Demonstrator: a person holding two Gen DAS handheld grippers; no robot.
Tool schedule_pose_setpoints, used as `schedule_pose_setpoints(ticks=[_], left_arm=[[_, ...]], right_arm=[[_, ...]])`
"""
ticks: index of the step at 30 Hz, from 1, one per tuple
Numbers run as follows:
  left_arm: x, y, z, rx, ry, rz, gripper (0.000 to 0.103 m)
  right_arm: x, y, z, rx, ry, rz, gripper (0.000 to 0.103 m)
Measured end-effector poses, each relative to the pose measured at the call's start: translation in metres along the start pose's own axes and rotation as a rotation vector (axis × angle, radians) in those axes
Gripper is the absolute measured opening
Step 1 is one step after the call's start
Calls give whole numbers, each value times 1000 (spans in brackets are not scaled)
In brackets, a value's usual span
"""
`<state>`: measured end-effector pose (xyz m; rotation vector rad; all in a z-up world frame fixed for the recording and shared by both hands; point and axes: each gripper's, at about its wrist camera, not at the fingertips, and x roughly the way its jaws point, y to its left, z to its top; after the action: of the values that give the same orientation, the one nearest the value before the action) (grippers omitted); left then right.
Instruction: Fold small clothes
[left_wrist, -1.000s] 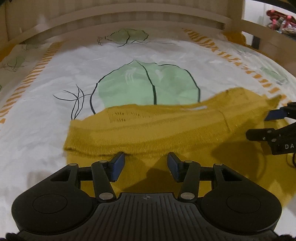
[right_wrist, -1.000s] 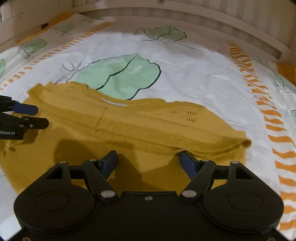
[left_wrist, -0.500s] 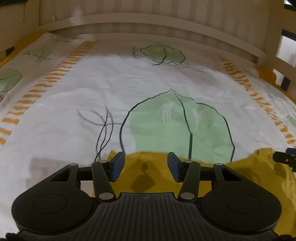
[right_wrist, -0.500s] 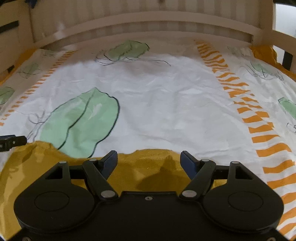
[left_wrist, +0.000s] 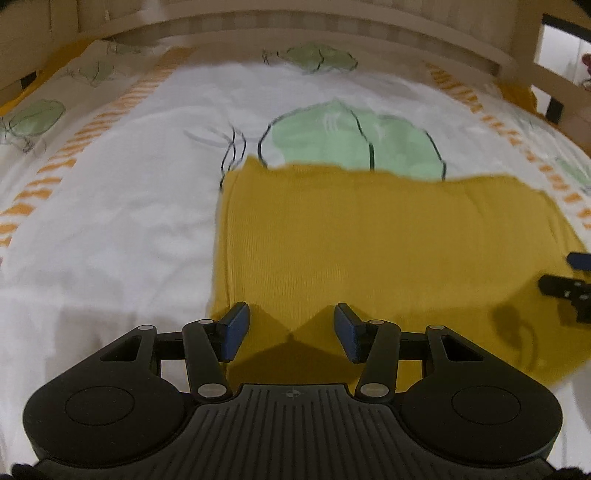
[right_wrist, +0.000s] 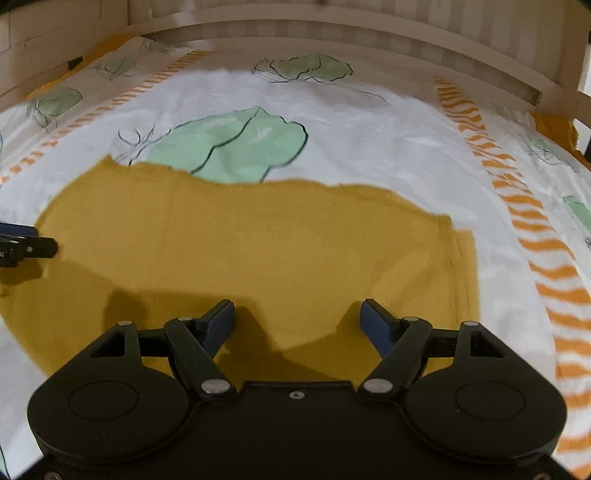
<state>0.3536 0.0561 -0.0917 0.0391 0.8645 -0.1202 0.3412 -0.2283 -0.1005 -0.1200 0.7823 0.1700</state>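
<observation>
Sweater (left_wrist: 369, 236) looks soft, light knit; better pinch it at an edge or corner; left gripper (left_wrist: 291, 326) and right gripper (right_wrist: 297, 323) are both open, holding nothing

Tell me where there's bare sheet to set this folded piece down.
Bare sheet lies left of the mustard garment, out to the orange stripe; more beyond its far edge, over the green leaf print. A narrower strip runs along its right side. The near middle is crowded by both open grippers.
</observation>
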Motion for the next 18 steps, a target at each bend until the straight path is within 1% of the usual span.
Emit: schedule_pose_setpoints(ticks=[4,6,9,11,14,16,18], left_arm=[[-12,-1,-9,8,27,10,49],[-21,-1,-10,-24,36,11,49],[-37,3,-10,-93,13,6,49],[-45,7,-9,-140,-12,17,49],[-48,16,-10,-194,-31,30,49],[-46,23,-12,-212,-25,29,49],[-41,31,-11,-234,14,23,49]], right_arm=[[-14,1,-15,-26,18,-24,78],[-19,-2,-18,-8,35,-20,78],[-29,-7,-20,31,43,-19,78],[-38,-11,-18,78,28,3,78],[-50,-15,-11,154,0,67,78],[-53,-14,-4,189,5,98,78],[-53,-9,3,203,11,127,75]])
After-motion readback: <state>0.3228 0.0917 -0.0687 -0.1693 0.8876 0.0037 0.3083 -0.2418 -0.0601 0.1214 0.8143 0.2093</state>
